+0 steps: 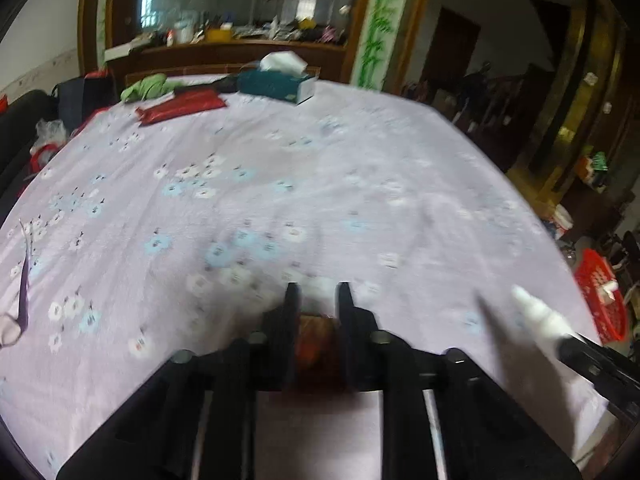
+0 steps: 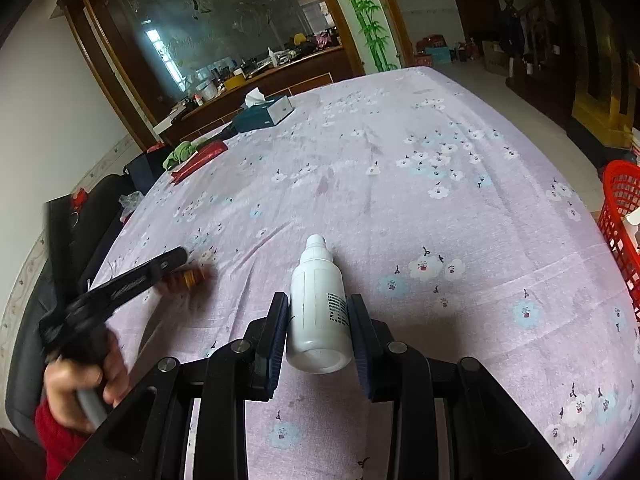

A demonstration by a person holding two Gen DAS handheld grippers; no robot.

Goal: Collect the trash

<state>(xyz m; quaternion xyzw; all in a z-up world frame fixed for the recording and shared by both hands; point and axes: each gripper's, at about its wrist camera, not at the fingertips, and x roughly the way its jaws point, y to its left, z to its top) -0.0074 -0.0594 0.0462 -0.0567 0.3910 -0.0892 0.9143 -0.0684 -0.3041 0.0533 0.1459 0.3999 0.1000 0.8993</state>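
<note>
Between right claw [image 2: 319,320] pads: white bottle [image 2: 318,308], label print unreadable; left claw [image 1: 316,300] clamps brown trash [image 1: 316,330].

Tissue box [image 2: 264,115], red pouch [image 2: 200,161], green cloth [image 2: 180,153] — all on the floral tablecloth [image 2: 400,200].

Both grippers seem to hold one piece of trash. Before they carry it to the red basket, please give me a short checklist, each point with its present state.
1. Right gripper shut on the white bottle: ok, both pads meet its sides.
2. Bottle cap on: ok, the white cap points away from the camera.
3. Left gripper shut on the small brown item: ok, though the picture is blurred.
4. What the brown item is: cannot tell.
5. Red basket within reach: cannot tell; it stands beyond the right edge of the floral tablecloth.
6. Path to the basket free: ok, only bare cloth lies between.
</note>
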